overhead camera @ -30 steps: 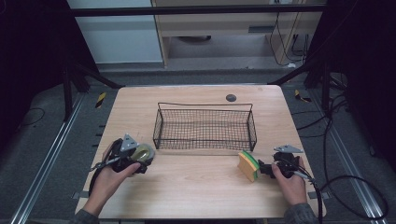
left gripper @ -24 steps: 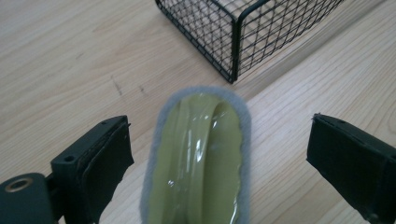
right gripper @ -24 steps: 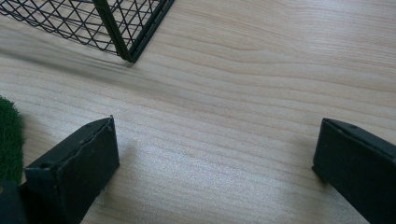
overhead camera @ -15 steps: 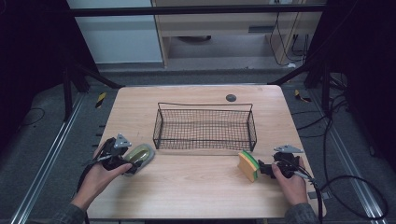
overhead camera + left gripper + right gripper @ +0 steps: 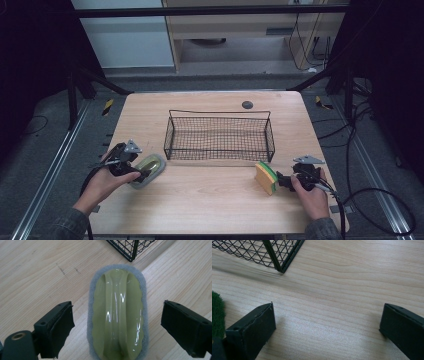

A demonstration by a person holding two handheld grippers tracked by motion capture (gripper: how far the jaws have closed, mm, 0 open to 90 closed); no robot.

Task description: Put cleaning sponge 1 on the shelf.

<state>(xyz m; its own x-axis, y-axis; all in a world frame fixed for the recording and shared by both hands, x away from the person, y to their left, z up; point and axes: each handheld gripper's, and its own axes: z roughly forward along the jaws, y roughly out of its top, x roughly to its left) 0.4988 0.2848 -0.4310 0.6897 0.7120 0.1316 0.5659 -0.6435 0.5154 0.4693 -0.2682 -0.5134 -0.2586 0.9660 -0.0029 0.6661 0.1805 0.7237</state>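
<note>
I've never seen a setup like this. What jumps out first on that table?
A black wire basket stands mid-table. To its left lies a pale green scrubber with a grey pad, between the open jaws of the left gripper, which have just been closing without touching it. On the right, a yellow-and-green sponge sits just in front of the open right gripper.

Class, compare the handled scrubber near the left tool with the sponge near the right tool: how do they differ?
The scrubber is oval, pale green plastic on a grey pad, lying flat; the sponge is rectangular, yellow and green, standing on edge. The scrubber lies between the open left tool jaws; the sponge sits beside the right tool. Both rest on the table.
</note>
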